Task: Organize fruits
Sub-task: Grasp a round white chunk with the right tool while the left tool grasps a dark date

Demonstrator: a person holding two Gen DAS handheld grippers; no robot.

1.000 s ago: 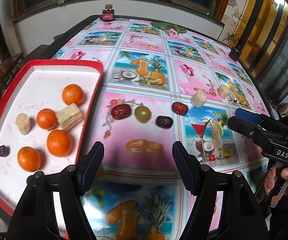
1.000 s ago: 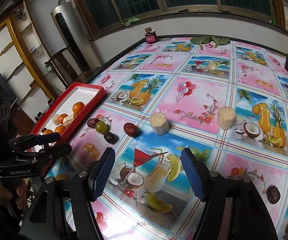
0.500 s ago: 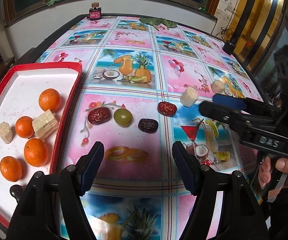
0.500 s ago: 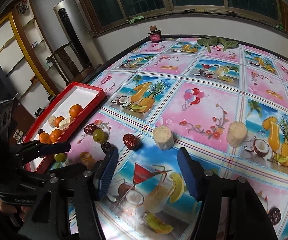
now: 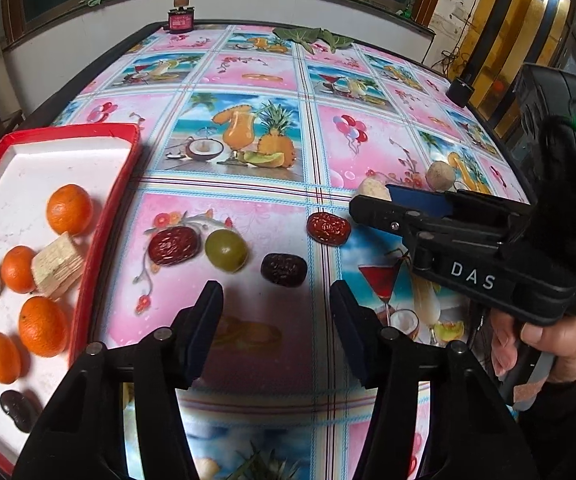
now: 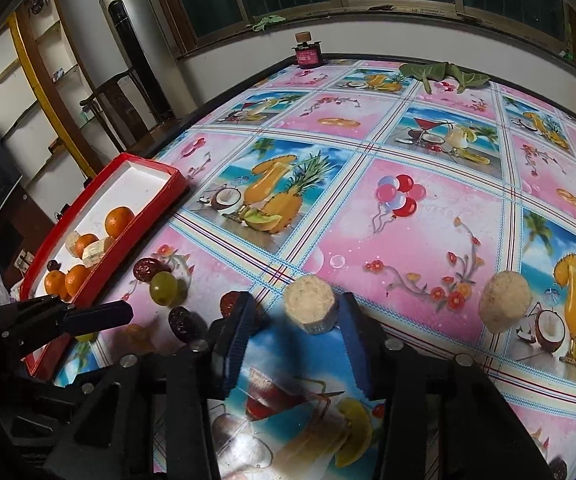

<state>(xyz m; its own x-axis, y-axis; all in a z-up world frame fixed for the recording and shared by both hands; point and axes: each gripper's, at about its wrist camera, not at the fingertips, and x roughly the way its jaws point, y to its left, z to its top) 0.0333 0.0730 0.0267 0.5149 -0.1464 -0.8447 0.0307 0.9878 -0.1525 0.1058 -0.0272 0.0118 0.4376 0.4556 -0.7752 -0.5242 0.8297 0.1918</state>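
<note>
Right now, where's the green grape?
Left wrist view: green grape on the tablecloth, right of the red tray, between a red date and a dark date.

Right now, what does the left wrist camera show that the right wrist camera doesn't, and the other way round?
Only the left view: the hand on the right gripper's handle, and a gold door. Only the right view: a grey column, shelves, and the right gripper closing around a cane piece. Both: the red tray of oranges, the green grape and dates.

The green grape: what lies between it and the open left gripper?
Nothing: the left wrist view shows only bare tablecloth between the green grape and the left gripper.
</note>
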